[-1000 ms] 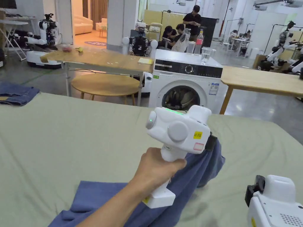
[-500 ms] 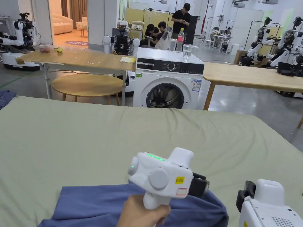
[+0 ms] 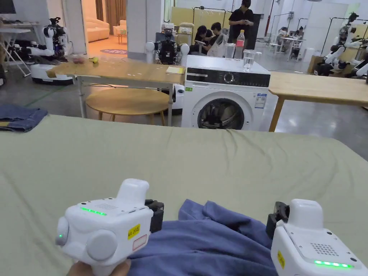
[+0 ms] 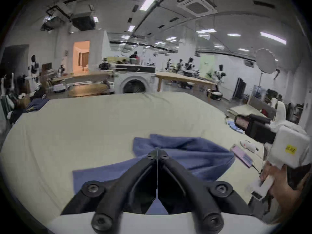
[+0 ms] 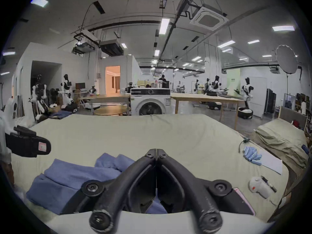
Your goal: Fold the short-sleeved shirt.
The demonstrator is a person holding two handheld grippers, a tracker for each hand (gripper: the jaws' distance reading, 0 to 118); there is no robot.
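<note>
Shirt [image 3: 212,244] dropped from lifted to bunched, lower centre | left gripper [image 4: 157,153] pressed together, empty | right gripper [image 5: 156,152] likewise | folding unfinished, regrasp likely

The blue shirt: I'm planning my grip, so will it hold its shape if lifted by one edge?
Probably not. The blue shirt lies bunched in soft folds, so it likely droops. It looks light, and pushing would probably wrinkle it on the green sheet.
</note>
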